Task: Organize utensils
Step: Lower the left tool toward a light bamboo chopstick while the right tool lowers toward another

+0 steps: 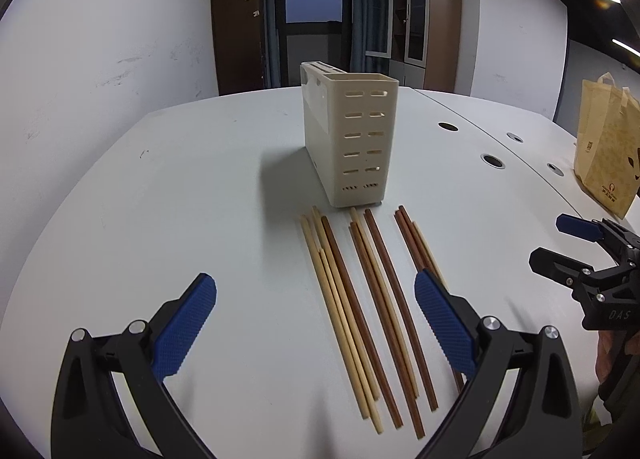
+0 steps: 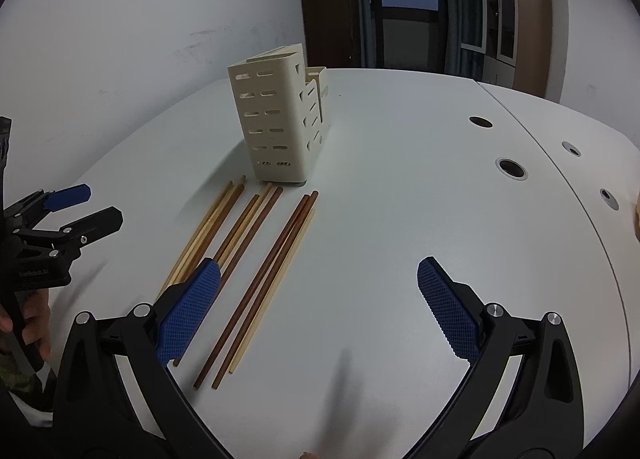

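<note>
Several wooden chopsticks (image 1: 359, 311), some pale and some dark brown, lie in three loose rows on the white table (image 1: 208, 195), just in front of a cream slotted utensil holder (image 1: 348, 139) that stands upright and shows nothing inside. My left gripper (image 1: 316, 323) is open low over the table, with the left and middle rows between its blue pads (image 1: 188, 323). In the right wrist view my right gripper (image 2: 320, 311) is open too, with the right row of chopsticks (image 2: 268, 271) just inside its left pad. The holder (image 2: 276, 119) stands beyond them.
A brown paper bag (image 1: 608, 147) stands at the table's right edge. Round cable holes (image 2: 511, 169) dot the right half of the table. Each gripper shows in the other's view: right gripper (image 1: 560, 245), left gripper (image 2: 86, 208) with a hand (image 2: 32, 323) below it. A wall lies behind.
</note>
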{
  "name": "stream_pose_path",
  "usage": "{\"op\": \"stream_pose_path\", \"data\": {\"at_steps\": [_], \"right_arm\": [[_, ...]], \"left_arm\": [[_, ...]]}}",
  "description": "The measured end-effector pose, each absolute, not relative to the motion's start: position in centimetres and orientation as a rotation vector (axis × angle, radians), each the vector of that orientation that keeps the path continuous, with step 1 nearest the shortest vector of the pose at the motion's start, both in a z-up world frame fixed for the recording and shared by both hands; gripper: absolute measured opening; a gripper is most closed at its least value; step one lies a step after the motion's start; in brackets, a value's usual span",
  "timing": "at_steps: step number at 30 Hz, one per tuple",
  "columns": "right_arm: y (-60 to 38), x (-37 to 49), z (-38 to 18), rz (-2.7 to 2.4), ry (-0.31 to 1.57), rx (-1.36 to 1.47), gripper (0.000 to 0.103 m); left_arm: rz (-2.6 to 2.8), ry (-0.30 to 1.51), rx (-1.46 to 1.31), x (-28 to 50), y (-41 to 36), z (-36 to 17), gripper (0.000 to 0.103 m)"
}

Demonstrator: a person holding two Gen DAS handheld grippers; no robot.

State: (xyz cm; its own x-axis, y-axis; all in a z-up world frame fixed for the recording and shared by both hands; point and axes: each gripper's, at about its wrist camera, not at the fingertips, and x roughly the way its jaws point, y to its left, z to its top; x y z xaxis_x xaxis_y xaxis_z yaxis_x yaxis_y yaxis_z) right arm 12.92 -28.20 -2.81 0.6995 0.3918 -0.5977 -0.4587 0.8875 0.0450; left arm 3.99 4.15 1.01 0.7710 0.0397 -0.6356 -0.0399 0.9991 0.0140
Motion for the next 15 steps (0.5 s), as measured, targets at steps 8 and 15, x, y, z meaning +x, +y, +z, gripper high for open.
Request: {"op": "stream_pose_path", "data": {"at_steps": [8,15], "right_arm": [[-27.0,16.1,-2.6,0.467,0.720,-0.125,0.095],[-25.4,18.2,-2.7,0.484,0.785,-0.139,0.095]], "left_arm": [[0.037,0.732,-0.015,7.0,5.4,0.8,0.098],[0.046,0.789,0.001,9.8,6.2,0.5,0.098]]}}
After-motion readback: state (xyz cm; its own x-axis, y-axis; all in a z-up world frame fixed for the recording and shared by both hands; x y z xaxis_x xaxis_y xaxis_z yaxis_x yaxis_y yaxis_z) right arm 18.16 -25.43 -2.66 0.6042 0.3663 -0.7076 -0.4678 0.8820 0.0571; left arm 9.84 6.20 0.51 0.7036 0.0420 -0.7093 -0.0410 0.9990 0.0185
